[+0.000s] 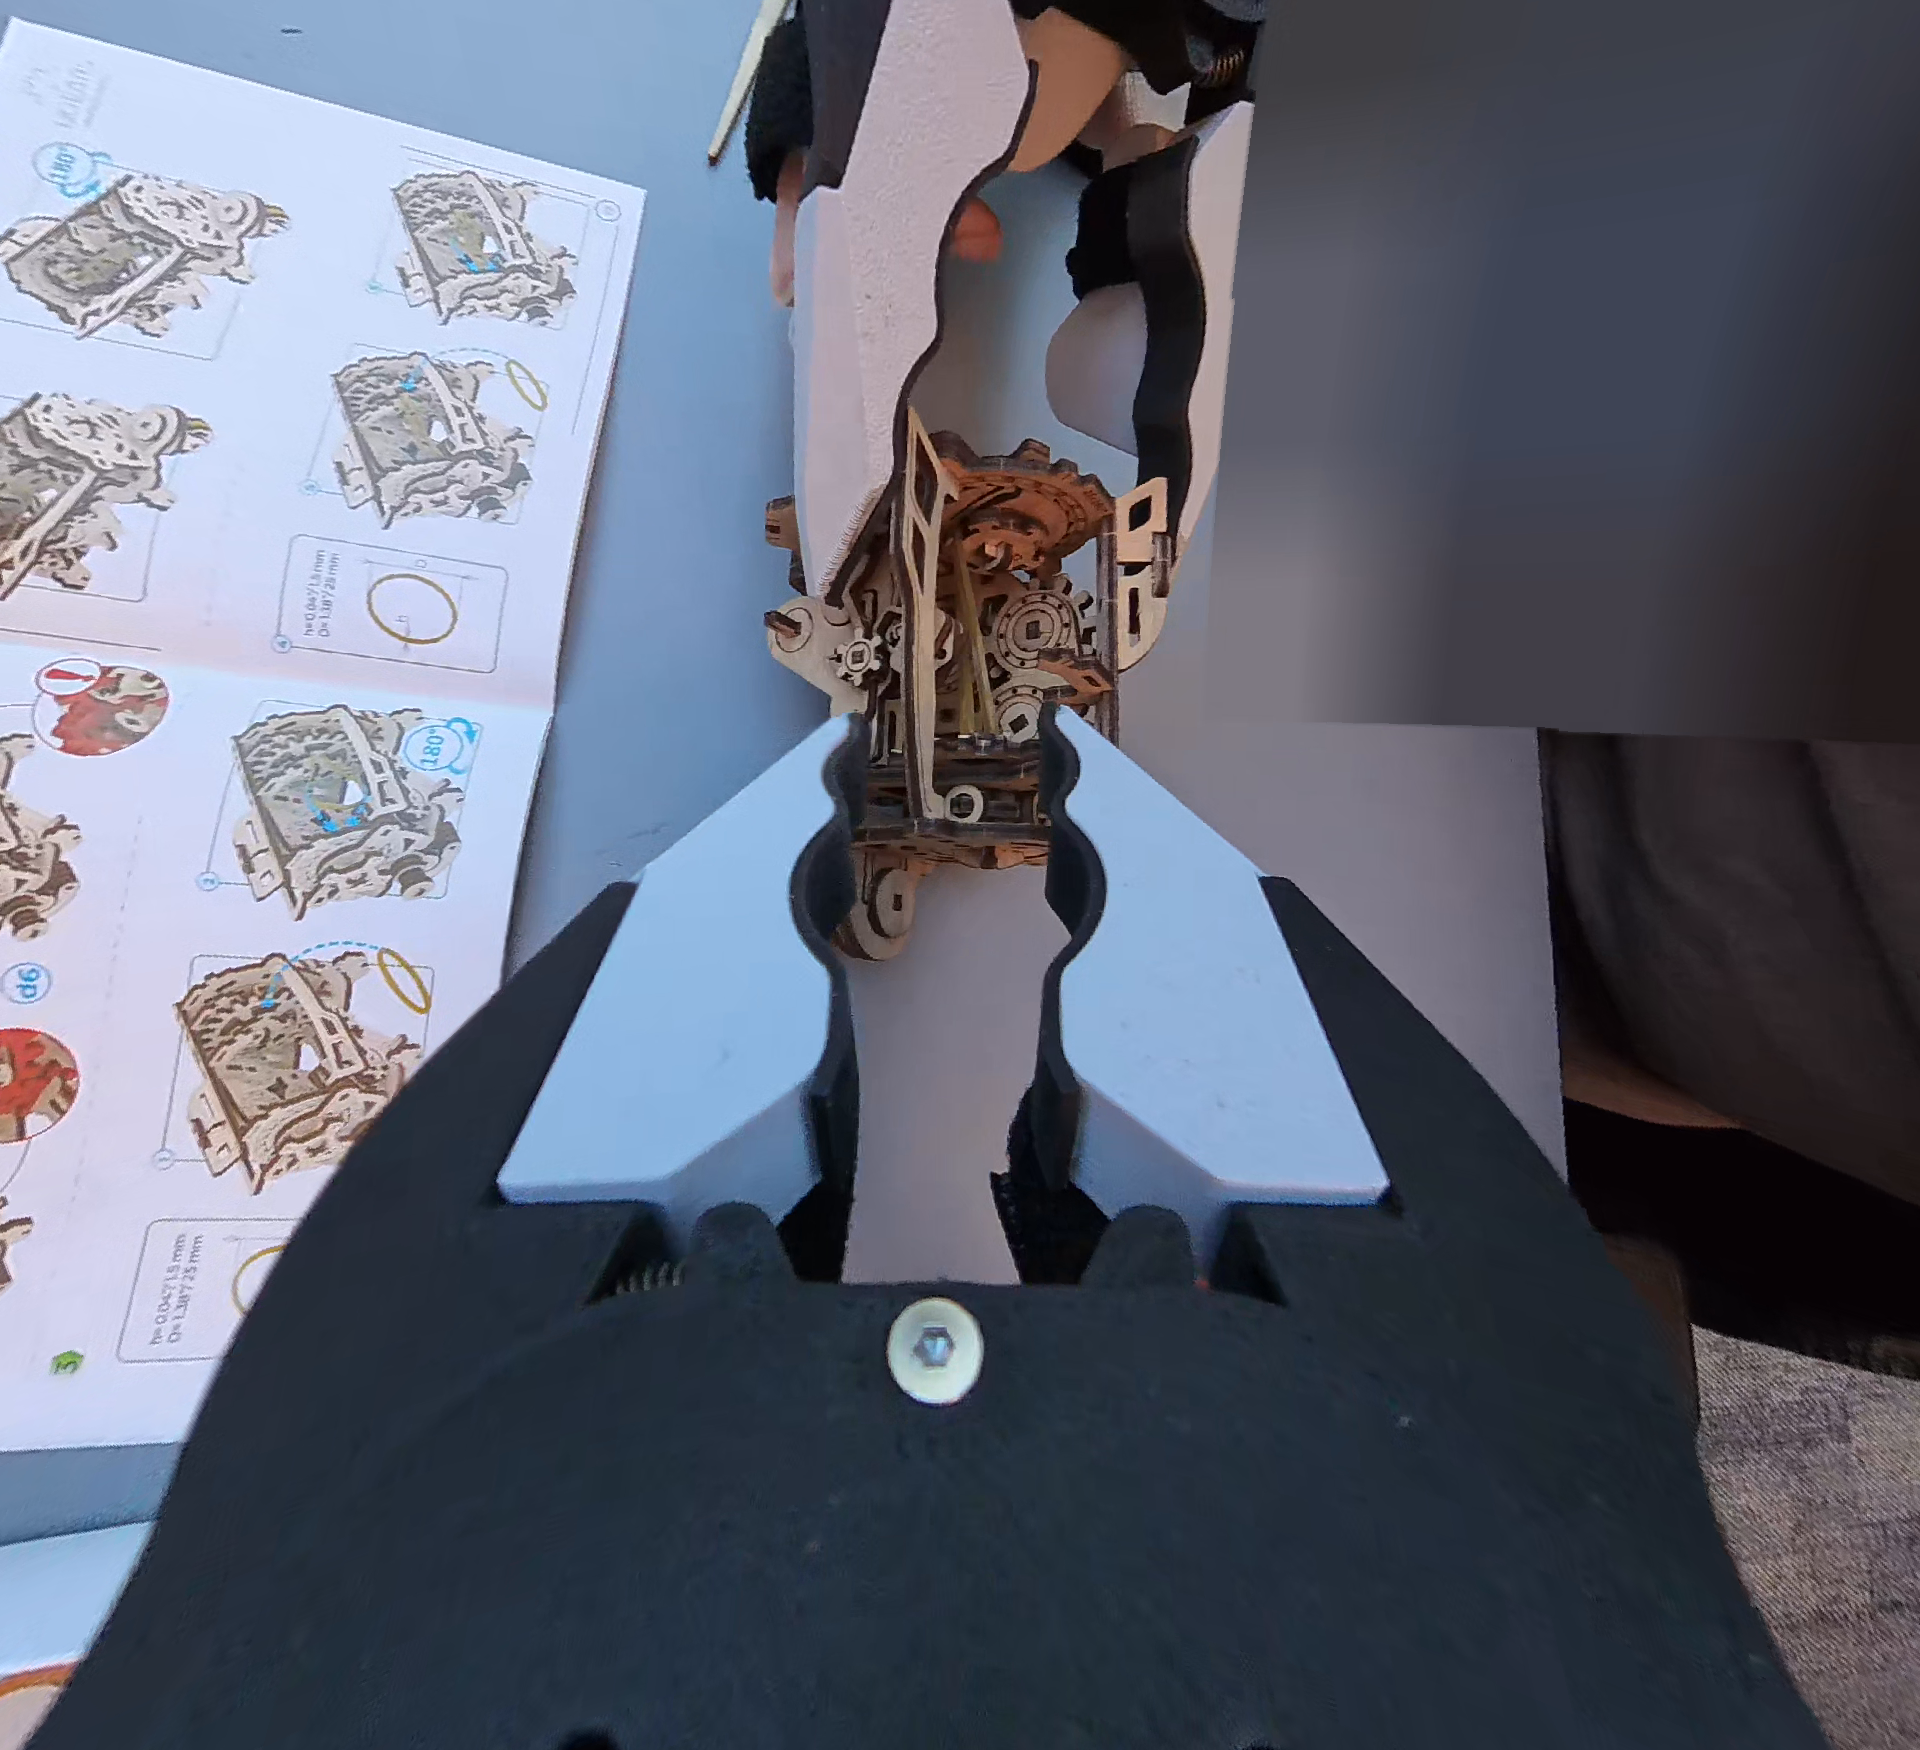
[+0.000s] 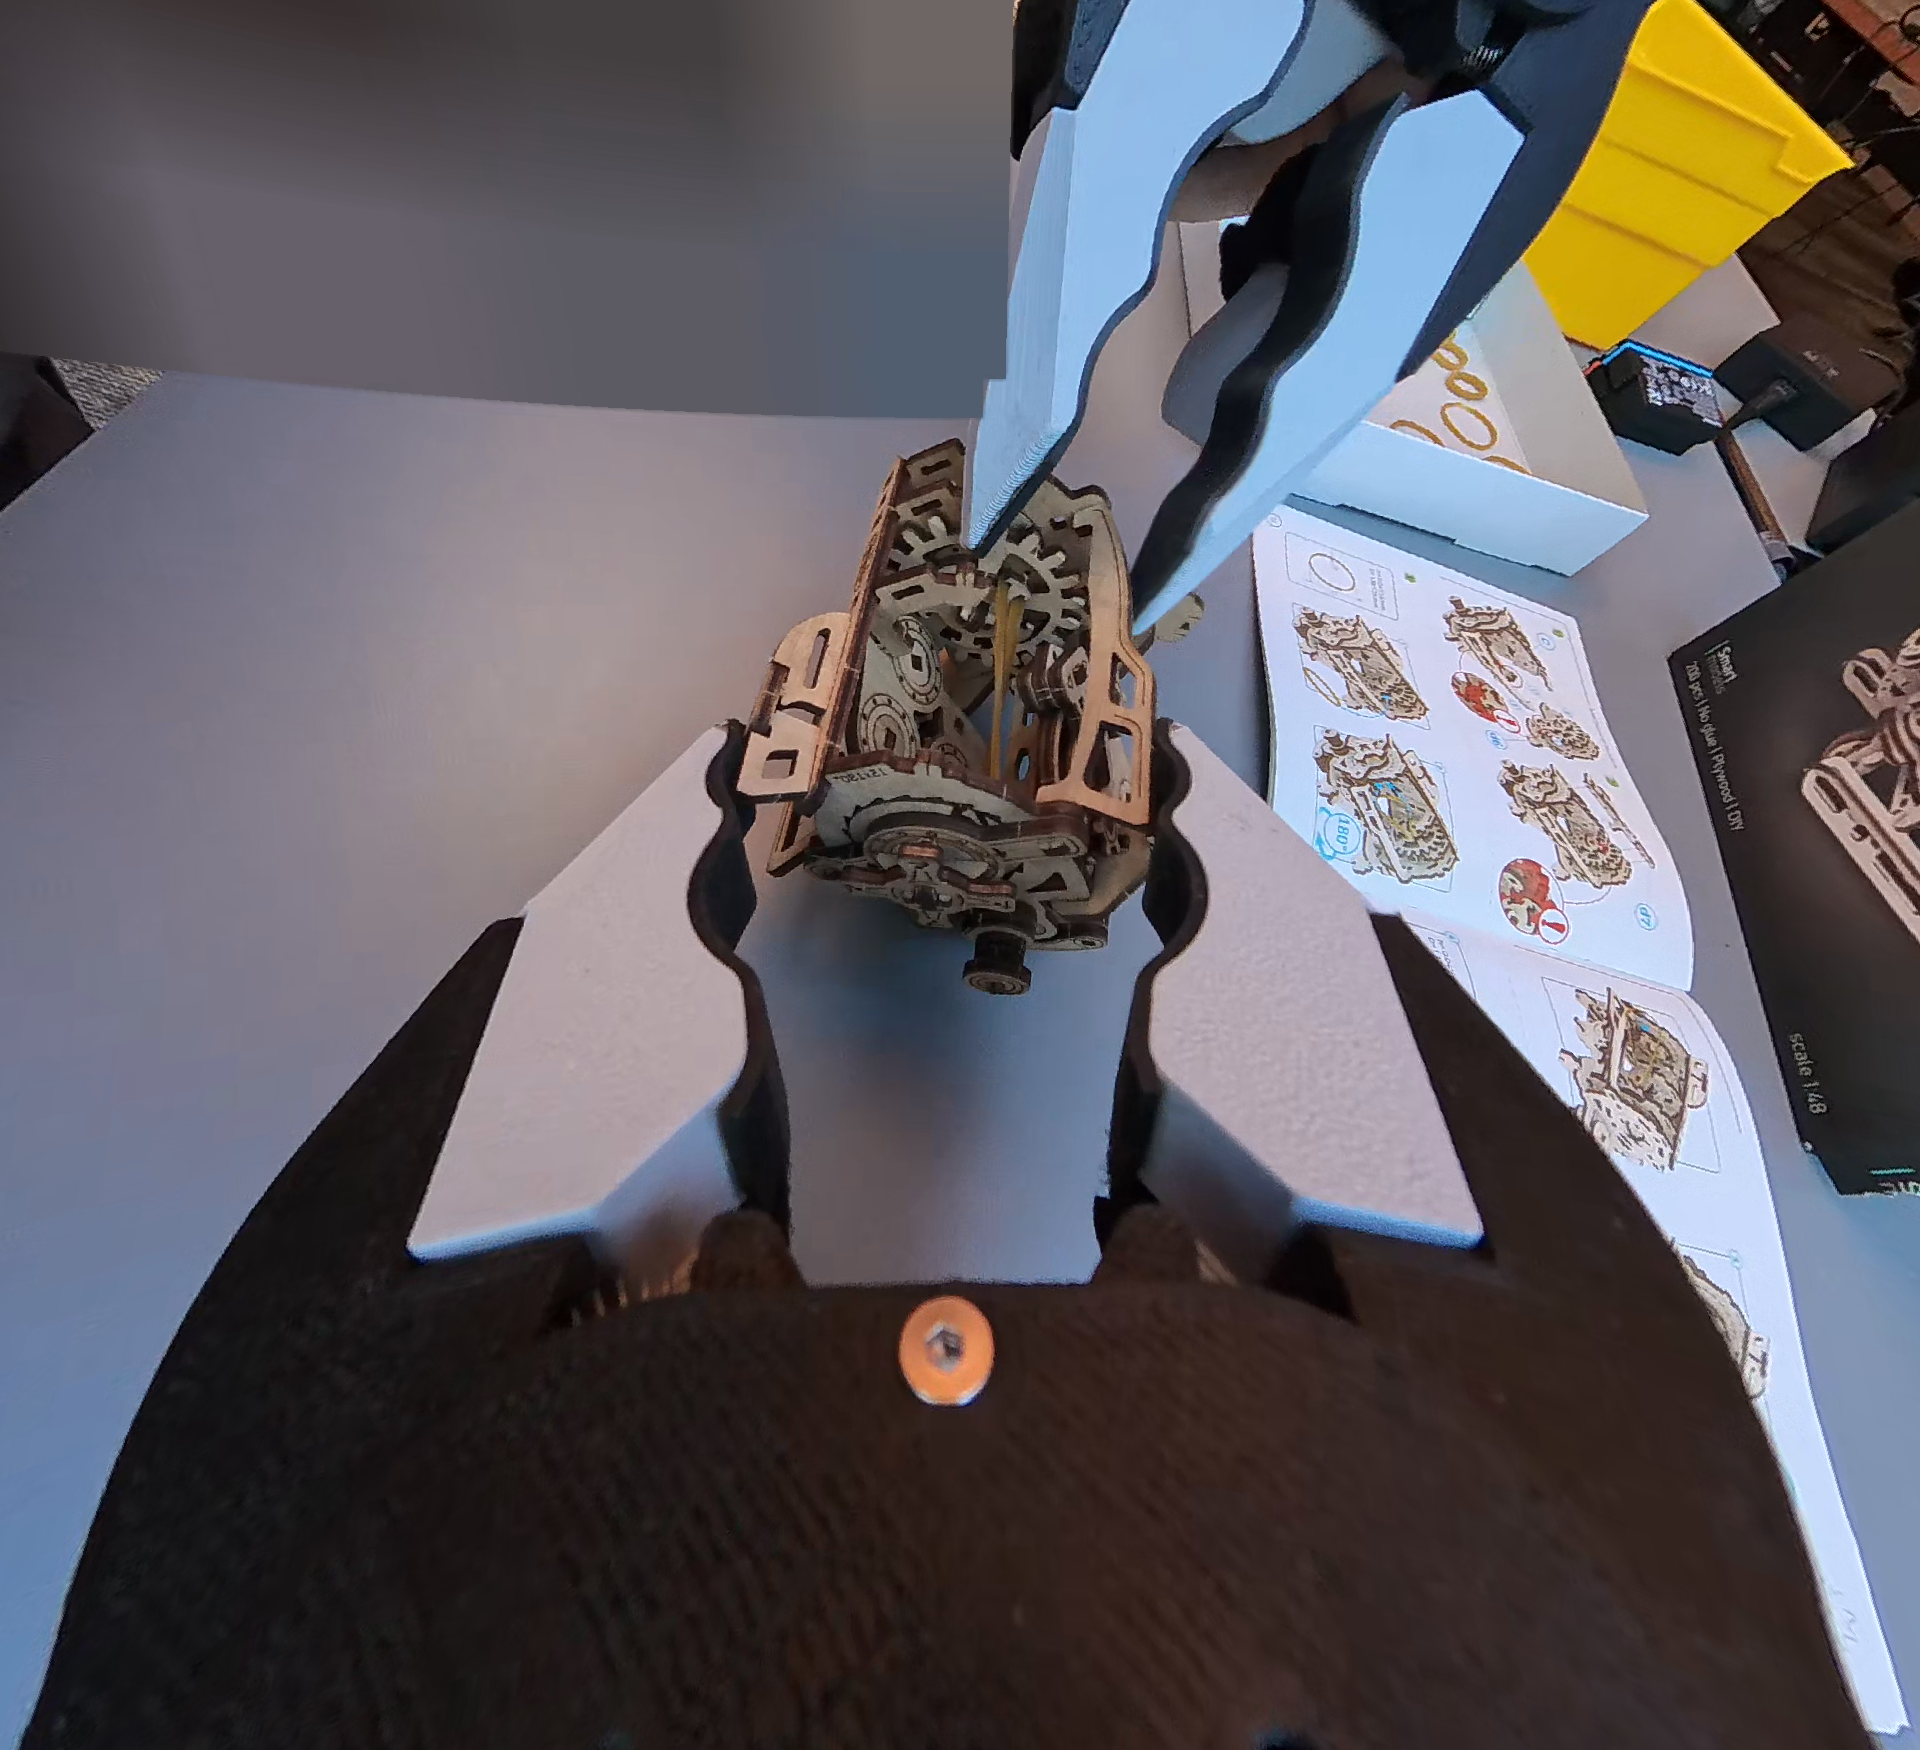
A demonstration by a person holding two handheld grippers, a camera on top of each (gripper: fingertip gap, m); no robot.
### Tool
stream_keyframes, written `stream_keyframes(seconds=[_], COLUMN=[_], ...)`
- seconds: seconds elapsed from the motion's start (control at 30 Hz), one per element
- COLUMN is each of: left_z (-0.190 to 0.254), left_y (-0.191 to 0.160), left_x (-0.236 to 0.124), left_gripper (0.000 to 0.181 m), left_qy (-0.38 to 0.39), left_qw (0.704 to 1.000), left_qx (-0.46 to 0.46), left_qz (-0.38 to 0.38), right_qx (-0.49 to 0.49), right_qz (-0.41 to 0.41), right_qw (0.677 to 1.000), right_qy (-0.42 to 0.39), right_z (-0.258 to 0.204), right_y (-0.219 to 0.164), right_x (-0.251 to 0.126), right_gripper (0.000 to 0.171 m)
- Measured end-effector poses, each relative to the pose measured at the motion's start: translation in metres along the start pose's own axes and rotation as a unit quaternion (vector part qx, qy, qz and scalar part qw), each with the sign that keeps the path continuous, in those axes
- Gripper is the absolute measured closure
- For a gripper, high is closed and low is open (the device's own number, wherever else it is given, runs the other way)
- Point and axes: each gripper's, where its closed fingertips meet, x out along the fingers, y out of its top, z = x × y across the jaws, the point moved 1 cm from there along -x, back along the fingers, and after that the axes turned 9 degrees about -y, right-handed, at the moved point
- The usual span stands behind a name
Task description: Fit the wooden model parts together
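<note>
Grey tabletop [image 2: 312,661] is filling both views, with a cluttered workshop showing at two o'clock in the right wrist view. At its centre the wooden model [image 2: 966,744], a half-built gearbox of laser-cut plywood cogs and frames with a yellow rubber band [image 2: 1003,661] running up through it, is standing between two pairs of tongs. The right tongs [image 2: 940,801] are clasping the model's lower body from six o'clock, their dark wavy pads pressing against both side frames. The left tongs [image 2: 1060,583] are reaching down from one o'clock, spread apart; one tip is touching the top gear while the other is sitting just beside the model's outer frame. In the left wrist view the left tongs [image 1: 951,755] are bracketing the model [image 1: 977,651] at its near end, and the right tongs [image 1: 1013,495] are coming in from twelve o'clock, held by a person's hand [image 1: 977,230]. An open instruction booklet [image 1: 291,620] is lying at nine o'clock there. In the right wrist view a black box [image 2: 1808,869] is resting at three o'clock, a white box [image 2: 1455,474] near two o'clock, and a yellow bin [image 2: 1683,173] farther off.
</note>
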Motion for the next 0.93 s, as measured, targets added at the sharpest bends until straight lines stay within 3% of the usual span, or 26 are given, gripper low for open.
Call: stream_keyframes(seconds=[0.1, 0.2, 0.37, 0.57, 0.77, 0.93], left_z=[-0.003, -0.001, -0.005, -0.017, -0.034, -0.035], left_y=[0.005, 0.019, 0.009, -0.006, -0.019, -0.022], left_x=[-0.003, -0.017, -0.034, -0.025, -0.015, -0.010], left_gripper=[0.150, 0.141, 0.120, 0.112, 0.112, 0.115], left_qy=[0.010, 0.000, 0.011, 0.031, 0.050, 0.028], left_qw=[1.000, 0.995, 0.982, 0.981, 0.990, 0.988], left_qx=[0.006, -0.005, -0.013, 0.012, 0.032, 0.006], left_qz=[0.020, 0.097, 0.186, 0.192, 0.129, 0.149], right_qx=[0.010, 0.040, 0.169, 0.373, 0.481, 0.574], right_qz=[-0.001, -0.003, 0.000, -0.003, -0.007, 0.026], right_qw=[1.000, 0.999, 0.984, 0.919, 0.858, 0.792], right_qy=[0.001, 0.007, 0.048, 0.127, 0.179, 0.204], right_z=[0.002, 0.004, 0.014, 0.033, 0.043, 0.056], right_y=[-0.001, -0.001, -0.005, -0.012, -0.020, -0.017], right_x=[0.000, 0.001, -0.001, -0.001, -0.004, -0.010], right_gripper=[0.096, 0.096, 0.096, 0.097, 0.097, 0.098])
